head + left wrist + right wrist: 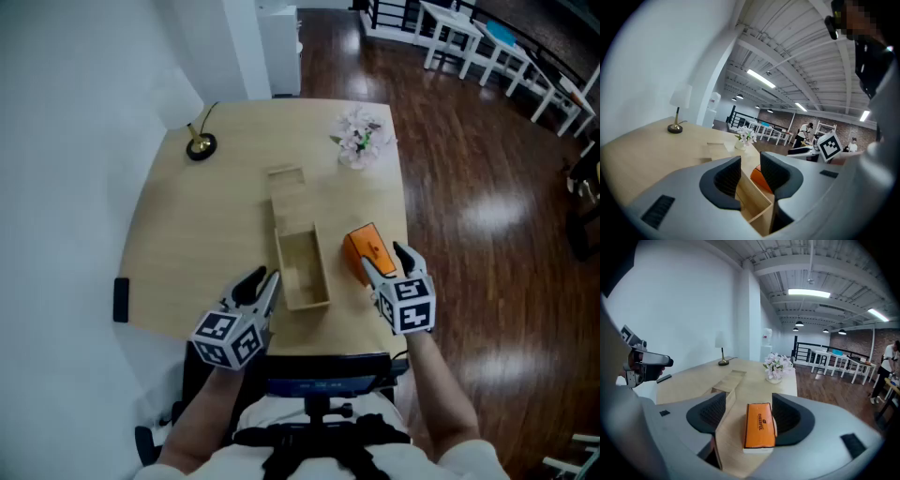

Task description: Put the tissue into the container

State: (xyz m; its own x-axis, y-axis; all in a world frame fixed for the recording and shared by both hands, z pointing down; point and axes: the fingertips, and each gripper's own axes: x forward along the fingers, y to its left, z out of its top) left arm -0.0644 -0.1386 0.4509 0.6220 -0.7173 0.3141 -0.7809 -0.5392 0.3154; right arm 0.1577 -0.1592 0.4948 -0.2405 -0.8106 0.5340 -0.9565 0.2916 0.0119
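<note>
Tissue between parted right tongs (print legible that view only); left tongs parted.

The left gripper hovers with jaws apart over the near end of the wooden container, an orange tissue pack just beyond it on the table, flowers farther back.

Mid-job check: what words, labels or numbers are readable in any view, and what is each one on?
"CHEERFUL": printed on the orange top of the tissue pack, in the right gripper view.
A small mark at one end of that word is too small to read.
The marker cubes carry only black-and-white square patterns, no words or numbers.
No other text can be read.
</note>
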